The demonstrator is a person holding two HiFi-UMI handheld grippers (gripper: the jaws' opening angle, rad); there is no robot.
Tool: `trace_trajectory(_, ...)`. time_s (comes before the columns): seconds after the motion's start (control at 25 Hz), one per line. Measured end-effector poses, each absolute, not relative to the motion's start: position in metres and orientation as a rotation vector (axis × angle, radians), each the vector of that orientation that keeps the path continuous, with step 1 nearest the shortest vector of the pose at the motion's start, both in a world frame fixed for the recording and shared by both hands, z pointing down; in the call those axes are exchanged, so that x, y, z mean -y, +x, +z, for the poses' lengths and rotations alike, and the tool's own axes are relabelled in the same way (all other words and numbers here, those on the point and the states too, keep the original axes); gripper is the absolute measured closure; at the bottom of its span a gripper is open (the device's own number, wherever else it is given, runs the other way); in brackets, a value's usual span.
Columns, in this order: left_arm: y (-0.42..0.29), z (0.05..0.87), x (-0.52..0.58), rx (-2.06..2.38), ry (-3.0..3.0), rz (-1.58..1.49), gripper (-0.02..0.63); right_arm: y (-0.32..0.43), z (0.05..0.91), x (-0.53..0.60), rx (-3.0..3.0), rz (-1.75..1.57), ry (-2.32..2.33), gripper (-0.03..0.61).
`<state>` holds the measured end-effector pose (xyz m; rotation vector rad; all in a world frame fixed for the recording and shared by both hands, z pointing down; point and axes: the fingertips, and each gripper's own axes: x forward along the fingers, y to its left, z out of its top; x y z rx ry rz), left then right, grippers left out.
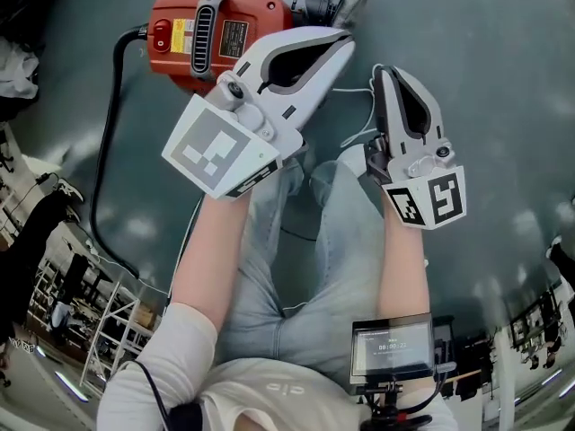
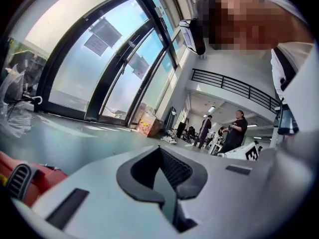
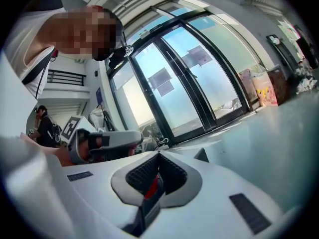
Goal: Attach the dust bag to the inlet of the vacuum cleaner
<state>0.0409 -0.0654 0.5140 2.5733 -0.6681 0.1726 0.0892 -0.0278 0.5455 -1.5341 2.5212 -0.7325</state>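
Observation:
The red vacuum cleaner (image 1: 211, 30) lies on the grey floor at the top left, with a dark grey fitting (image 1: 314, 5) at its right end. Its red body shows low at the left of the left gripper view (image 2: 30, 180). My left gripper (image 1: 344, 41) (image 2: 160, 151) hovers just right of the vacuum, its jaws meeting at the tips with nothing between them. My right gripper (image 1: 384, 72) (image 3: 158, 158) is held beside it, apart from the vacuum, shut and empty. A red sliver shows behind its pads. I cannot make out a dust bag in any view.
A thick black power cable (image 1: 112, 151) curves from the vacuum down the left. A thin white cord (image 1: 359, 124) lies by the person's knees (image 1: 305, 241). A small screen (image 1: 391, 348) sits near the person's waist. Tall glass doors (image 3: 189, 88) and distant standing people (image 2: 237, 131) surround the area.

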Motion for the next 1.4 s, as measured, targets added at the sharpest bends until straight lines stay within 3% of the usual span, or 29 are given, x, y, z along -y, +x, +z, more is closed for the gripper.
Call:
trace_trajectory(0.48, 0.038, 0.374, 0.037, 0.562, 2.525, 0.115, 0.607, 0.079, 0.381, 0.032, -2.581, -0.62, -1.543, 0.571)
trace_trajectory(0.68, 0.056, 0.283, 0.028, 0.477, 2.679, 0.178, 0.607, 0.079, 0.282, 0.036, -2.598, -0.479, -1.539, 0.571)
trace_trajectory(0.84, 0.07, 0.195, 0.017, 0.361, 2.723, 0.042, 0.607, 0.09, 0.195, 0.036, -2.585, -0.362, -1.547, 0.571)
trace_trajectory(1.4, 0.075, -0.07, -0.026, 0.467, 2.727, -0.086, 0.607, 0.138, -0.095, -0.032, -2.438, -0.146, -1.623, 0.571)
